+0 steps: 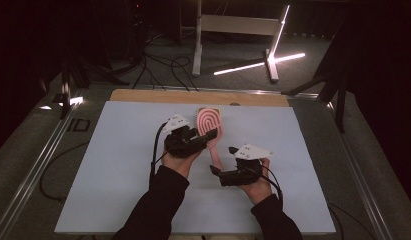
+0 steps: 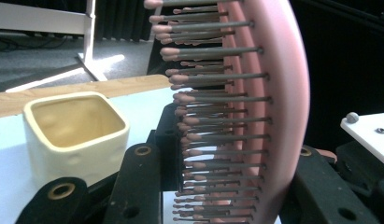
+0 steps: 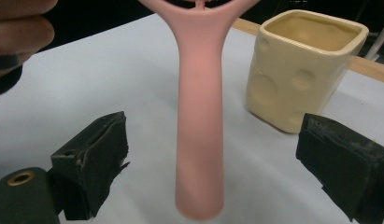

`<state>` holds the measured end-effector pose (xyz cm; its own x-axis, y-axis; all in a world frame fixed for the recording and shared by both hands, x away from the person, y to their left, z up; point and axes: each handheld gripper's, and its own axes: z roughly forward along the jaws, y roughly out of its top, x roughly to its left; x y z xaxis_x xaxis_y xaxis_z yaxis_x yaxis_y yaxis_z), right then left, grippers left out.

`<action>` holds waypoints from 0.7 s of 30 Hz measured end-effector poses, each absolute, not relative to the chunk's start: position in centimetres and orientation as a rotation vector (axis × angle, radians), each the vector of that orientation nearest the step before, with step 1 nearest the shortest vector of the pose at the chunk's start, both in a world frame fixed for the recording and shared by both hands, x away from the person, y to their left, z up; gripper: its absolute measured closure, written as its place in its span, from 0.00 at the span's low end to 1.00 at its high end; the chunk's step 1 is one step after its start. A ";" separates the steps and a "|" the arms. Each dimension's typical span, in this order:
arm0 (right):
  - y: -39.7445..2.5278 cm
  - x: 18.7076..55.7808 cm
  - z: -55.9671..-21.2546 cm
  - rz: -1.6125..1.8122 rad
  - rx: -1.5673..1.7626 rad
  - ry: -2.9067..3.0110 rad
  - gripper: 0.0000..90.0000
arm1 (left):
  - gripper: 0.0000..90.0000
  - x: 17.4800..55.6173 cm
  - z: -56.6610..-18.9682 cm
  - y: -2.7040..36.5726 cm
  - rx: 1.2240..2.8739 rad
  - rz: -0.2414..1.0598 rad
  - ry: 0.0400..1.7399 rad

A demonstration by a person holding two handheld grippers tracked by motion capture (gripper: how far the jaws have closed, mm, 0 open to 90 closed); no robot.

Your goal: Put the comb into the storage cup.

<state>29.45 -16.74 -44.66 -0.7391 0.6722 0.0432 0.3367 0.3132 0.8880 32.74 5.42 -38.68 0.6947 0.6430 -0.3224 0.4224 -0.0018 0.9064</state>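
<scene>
The left tool [image 1: 205, 136] is clenched across the head of the pink hairbrush [image 1: 210, 123], holding it lifted off the bench [image 1: 118, 165] with its handle hanging toward the person, probably so the other hand can take it. The right tool [image 1: 215, 171] is released, its 2 jaws spread either side of the handle without touching. A cream square cup [image 3: 302, 65] stands just beyond, likely the brush's destination.

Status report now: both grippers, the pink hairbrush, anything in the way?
Left gripper shut on hairbrush head. Right gripper open, jaws either side of the handle, not touching. Cream cup stands close behind; nothing between.
</scene>
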 end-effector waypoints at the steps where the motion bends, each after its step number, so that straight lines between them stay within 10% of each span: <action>1: -16.8 29.4 -44.6 1.397 0.904 2.252 0.10 | 0.72 32.8 -38.6 5.5 1.629 0.220 0.882; 21: -20.0 28.4 -44.7 1.364 0.941 2.213 0.10 | 0.72 33.8 -36.4 7.2 1.622 0.299 0.887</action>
